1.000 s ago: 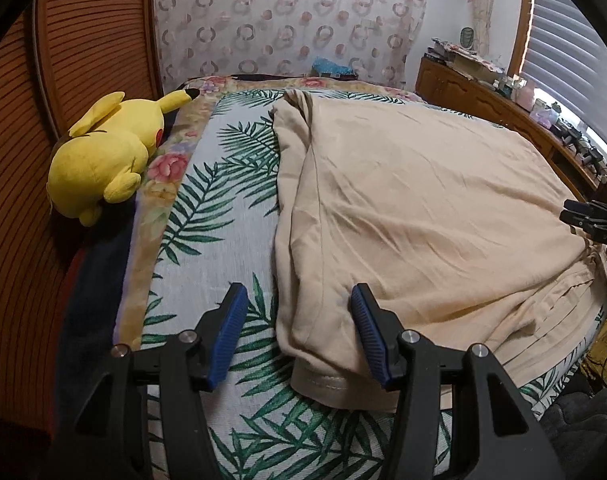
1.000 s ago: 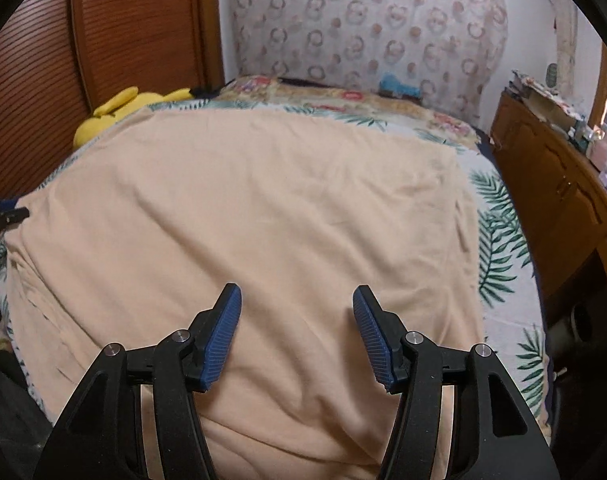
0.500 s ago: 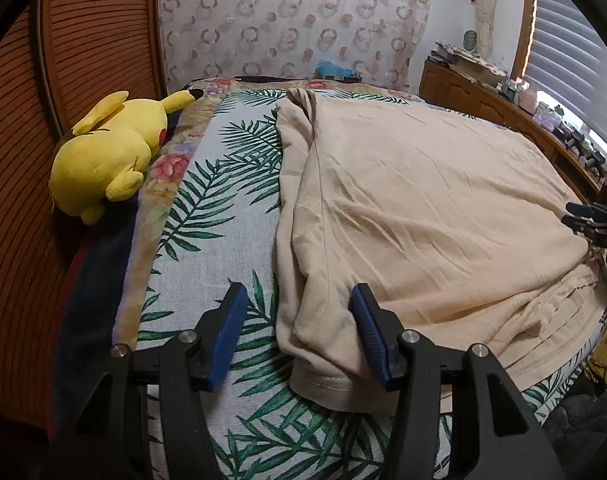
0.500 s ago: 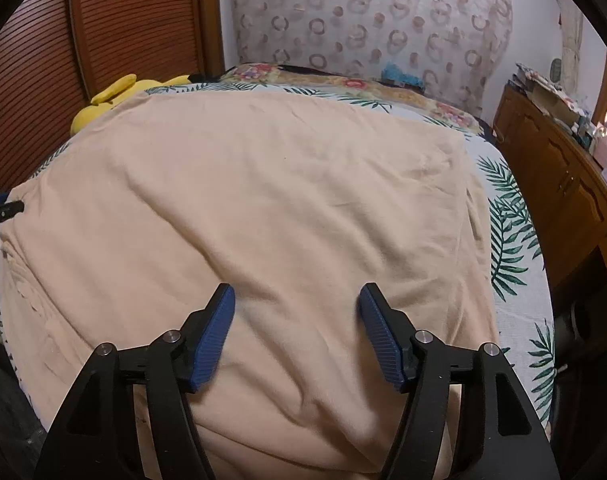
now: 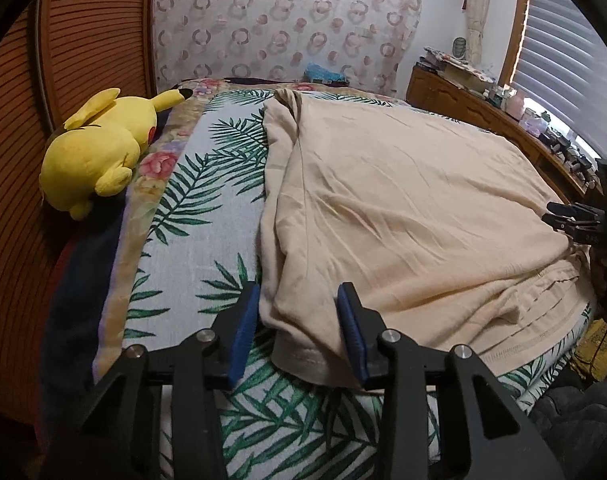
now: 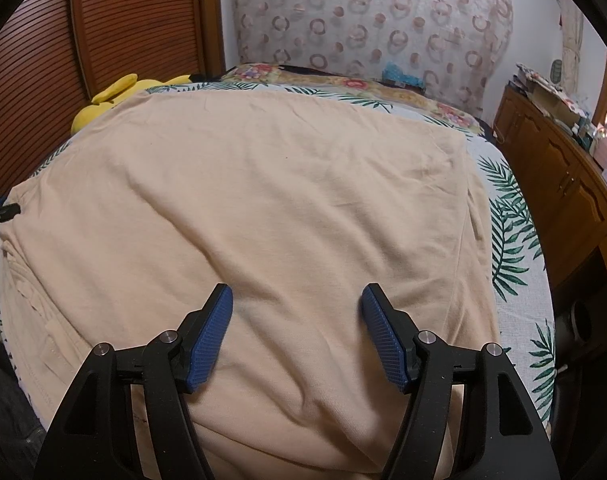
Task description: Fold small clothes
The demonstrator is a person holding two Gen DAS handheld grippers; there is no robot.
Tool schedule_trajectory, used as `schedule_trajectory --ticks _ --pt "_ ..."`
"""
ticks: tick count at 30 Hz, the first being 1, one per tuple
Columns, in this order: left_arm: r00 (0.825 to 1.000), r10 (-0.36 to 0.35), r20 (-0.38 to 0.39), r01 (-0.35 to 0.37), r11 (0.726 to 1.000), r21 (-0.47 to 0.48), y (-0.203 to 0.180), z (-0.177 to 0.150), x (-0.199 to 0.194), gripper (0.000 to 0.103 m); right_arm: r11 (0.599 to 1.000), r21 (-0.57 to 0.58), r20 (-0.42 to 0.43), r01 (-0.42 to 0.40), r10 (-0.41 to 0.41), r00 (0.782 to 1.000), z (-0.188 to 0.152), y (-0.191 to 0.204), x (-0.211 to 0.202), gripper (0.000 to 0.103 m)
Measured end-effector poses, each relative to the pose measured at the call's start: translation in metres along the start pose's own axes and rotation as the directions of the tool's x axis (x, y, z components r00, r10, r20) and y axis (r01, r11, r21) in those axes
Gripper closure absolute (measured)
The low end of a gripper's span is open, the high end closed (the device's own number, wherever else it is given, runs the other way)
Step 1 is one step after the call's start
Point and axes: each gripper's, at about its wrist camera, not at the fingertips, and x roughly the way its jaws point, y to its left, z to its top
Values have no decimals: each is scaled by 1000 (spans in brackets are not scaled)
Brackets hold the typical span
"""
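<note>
The beige shirt (image 5: 403, 208) was spread on the bed (image 5: 207, 216) for folding — left gripper (image 5: 299, 332) jaws open astride its corner, right gripper (image 6: 299, 336) jaws open above it.

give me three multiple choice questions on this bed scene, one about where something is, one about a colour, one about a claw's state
1. Where does the yellow plush toy lie?
A. on the beige garment
B. at the bed's edge by the wooden slatted wall
C. on the dresser

2. What colour are the pads of the left claw?
A. blue
B. red
C. white

3. How is the right claw set?
A. shut on the garment
B. shut on the toy
C. open above the garment

Answers:
1 B, the toy lies off the beige garment, beside the slatted wall.
2 A, both pads show blue.
3 C, its pads stand wide apart with cloth showing between them.
</note>
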Motion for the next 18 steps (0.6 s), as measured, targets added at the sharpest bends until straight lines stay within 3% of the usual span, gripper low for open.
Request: schedule_trajectory --ticks 3,7,8,18 --pt "1000 -6 1 6 1000 1 -2 -1 -1 69 1000 0 0 0 0 1000 0 0 0 34" --pt "999 -35 -4 35 999 3 -7 -2 1 97 1000 0 0 0 0 1000 0 0 0 34" --pt "999 -54 -6 54 999 -2 -8 -1 1 100 1000 0 0 0 0 1000 0 0 0 34" --pt "978 -164 130 152 984 96 -57 36 -28 101 1000 0 1 0 0 1000 -1 -1 0 34"
